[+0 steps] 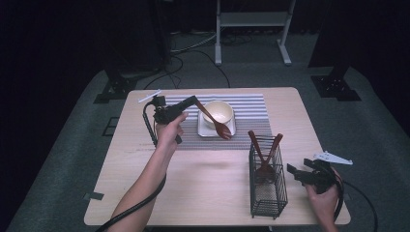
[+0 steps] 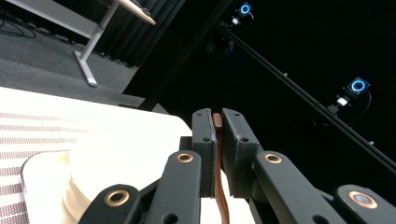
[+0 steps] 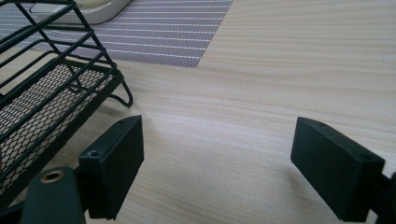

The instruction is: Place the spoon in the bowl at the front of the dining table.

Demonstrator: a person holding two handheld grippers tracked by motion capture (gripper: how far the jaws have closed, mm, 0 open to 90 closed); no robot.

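My left gripper (image 1: 192, 102) is shut on the handle of a brown wooden spoon (image 1: 216, 122), which slants down over a cream bowl (image 1: 218, 111) on a square white plate (image 1: 203, 130). In the left gripper view the spoon handle (image 2: 218, 154) is pinched between the two jaws, with the bowl (image 2: 116, 172) at lower left. My right gripper (image 1: 296, 173) rests low at the table's right front, open, its pads (image 3: 114, 163) wide apart over bare wood. A black wire basket (image 1: 267, 186) beside it holds two more brown utensils (image 1: 265, 154).
A striped grey placemat (image 1: 241, 104) lies under the plate at the table's far middle. The basket (image 3: 42, 88) stands just left of my right gripper. A white desk frame (image 1: 251, 29) stands on the floor beyond the light wooden table (image 1: 203, 188).
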